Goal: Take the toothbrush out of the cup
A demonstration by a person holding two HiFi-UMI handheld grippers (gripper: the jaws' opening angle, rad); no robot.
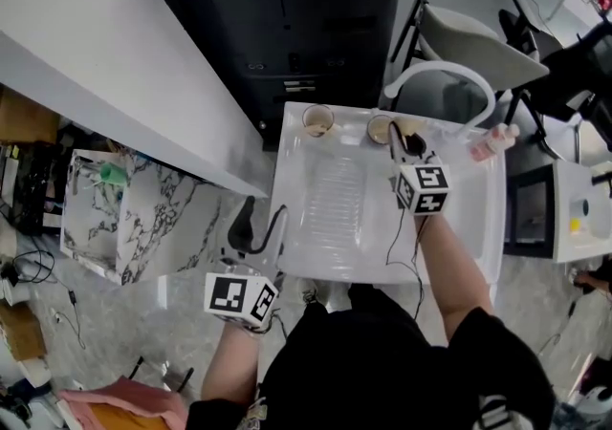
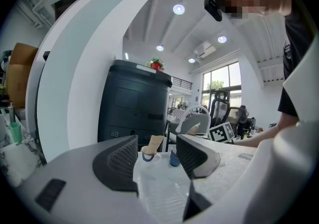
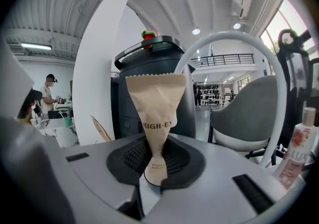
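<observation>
My right tongs [image 3: 155, 166] are clenching the paper-wrapped toothbrush [image 3: 155, 113] by the right cup [image 1: 381, 128]. A faucet [image 1: 442, 65] and a bottle [image 3: 295, 154] are standing close behind. My left tongs [image 2: 157, 161] are hanging released and empty at the tray [image 1: 296, 227] edge.

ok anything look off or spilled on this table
Nothing is spilled or tipped: the left cup and right cup stand upright at the far edge of the table. The one oddity is that the paper-sleeved toothbrush is squeezed narrow where the right gripper clamps it.
</observation>
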